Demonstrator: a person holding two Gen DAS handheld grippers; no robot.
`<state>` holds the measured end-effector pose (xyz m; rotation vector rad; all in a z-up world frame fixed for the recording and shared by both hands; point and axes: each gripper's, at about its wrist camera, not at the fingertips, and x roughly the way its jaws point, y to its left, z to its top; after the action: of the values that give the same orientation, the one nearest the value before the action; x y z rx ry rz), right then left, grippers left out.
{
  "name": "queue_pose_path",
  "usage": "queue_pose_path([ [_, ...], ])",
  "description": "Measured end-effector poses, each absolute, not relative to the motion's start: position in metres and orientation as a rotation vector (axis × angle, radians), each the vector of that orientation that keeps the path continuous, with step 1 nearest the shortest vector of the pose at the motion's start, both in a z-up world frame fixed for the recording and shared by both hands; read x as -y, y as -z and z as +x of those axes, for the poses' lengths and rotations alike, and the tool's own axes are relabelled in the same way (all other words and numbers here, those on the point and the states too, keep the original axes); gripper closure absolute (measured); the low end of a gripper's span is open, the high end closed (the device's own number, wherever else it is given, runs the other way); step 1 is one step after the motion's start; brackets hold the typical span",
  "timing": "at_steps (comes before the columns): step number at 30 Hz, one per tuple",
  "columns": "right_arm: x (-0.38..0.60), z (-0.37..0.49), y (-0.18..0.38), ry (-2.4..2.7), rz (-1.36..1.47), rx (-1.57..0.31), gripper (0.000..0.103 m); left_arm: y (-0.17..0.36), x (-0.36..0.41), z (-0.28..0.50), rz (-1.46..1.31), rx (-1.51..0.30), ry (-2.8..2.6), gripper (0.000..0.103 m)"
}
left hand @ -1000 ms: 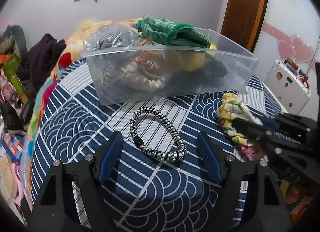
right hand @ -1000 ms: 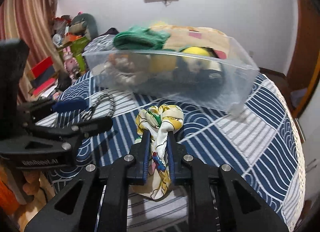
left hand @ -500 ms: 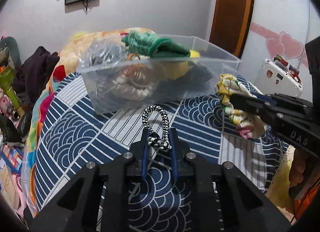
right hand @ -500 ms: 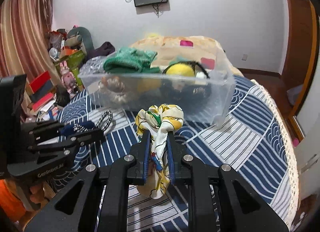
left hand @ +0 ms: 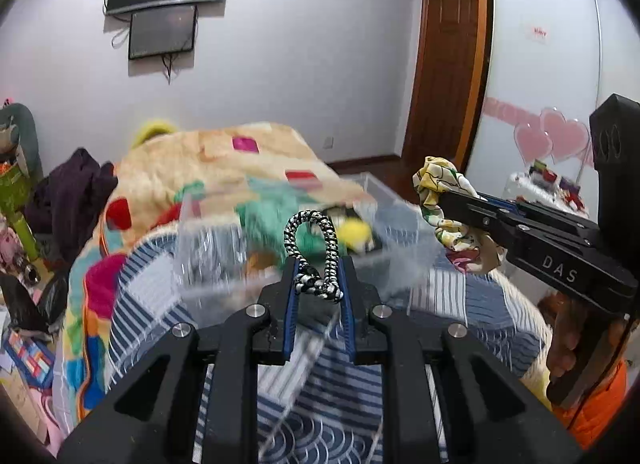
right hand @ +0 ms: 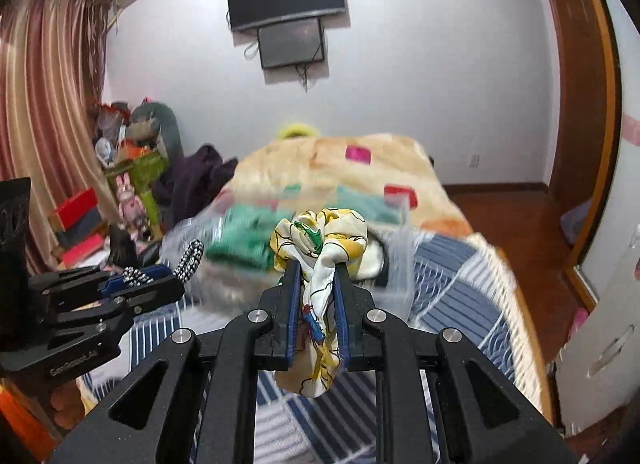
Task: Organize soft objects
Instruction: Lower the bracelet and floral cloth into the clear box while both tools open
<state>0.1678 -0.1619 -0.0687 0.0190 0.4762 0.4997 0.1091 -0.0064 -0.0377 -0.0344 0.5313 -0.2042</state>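
My left gripper (left hand: 318, 264) is shut on a black-and-white braided cord loop (left hand: 312, 240) and holds it in the air before the clear plastic bin (left hand: 404, 260). It also shows in the right wrist view (right hand: 176, 270) with the cord loop (right hand: 190, 258). My right gripper (right hand: 316, 268) is shut on a yellow floral scarf (right hand: 320, 244) that hangs below the fingers. It shows at the right of the left wrist view (left hand: 444, 199) with the scarf (left hand: 444, 187). The bin (right hand: 400, 264) holds a green knit item (right hand: 240, 242) and a yellow ball (left hand: 354, 232); it is blurred.
The bin stands on a blue-and-white patterned bedspread (left hand: 328, 404). A beige blanket (right hand: 352, 167) lies behind it. Dark clothes (left hand: 72, 191) and toys (right hand: 132, 167) pile up at the left. A wooden door (left hand: 448, 63) and a white cabinet (right hand: 600, 328) are at the right.
The left gripper closed on the cord loop and lifted it off the bedspread. Both grippers rose with their items, so the bin now sits lower in both views.
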Motion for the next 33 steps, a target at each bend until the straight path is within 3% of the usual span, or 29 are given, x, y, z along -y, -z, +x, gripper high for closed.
queue_pose_path([
  [8, 0.151, 0.192, 0.063, -0.449, 0.020, -0.457, 0.089, 0.030, 0.018, 0.153, -0.073, -0.531, 0.241, 0.084],
  [16, 0.144, 0.222, 0.097, -0.413, 0.009, -0.583, 0.089, 0.059, 0.038, 0.203, -0.036, -0.654, 0.230, 0.084],
  [18, 0.144, 0.221, 0.102, -0.414, 0.002, -0.593, 0.089, 0.065, 0.041, 0.205, -0.025, -0.663, 0.222, 0.082],
  [19, 0.146, 0.220, 0.102, -0.406, -0.003, -0.589, 0.089, 0.067, 0.042, 0.205, -0.018, -0.664, 0.215, 0.075],
  [21, 0.146, 0.218, 0.101, -0.405, -0.016, -0.589, 0.085, 0.069, 0.042, 0.202, -0.014, -0.656, 0.211, 0.069],
  [24, 0.150, 0.216, 0.099, -0.392, -0.019, -0.587, 0.071, 0.068, 0.039, 0.195, -0.016, -0.646, 0.213, 0.063],
  [26, 0.155, 0.215, 0.098, -0.381, -0.012, -0.585, 0.059, 0.066, 0.035, 0.192, -0.027, -0.637, 0.212, 0.054],
  [33, 0.164, 0.205, 0.087, -0.405, 0.000, -0.560, 0.054, 0.050, 0.024, 0.164, -0.050, -0.578, 0.209, 0.051],
])
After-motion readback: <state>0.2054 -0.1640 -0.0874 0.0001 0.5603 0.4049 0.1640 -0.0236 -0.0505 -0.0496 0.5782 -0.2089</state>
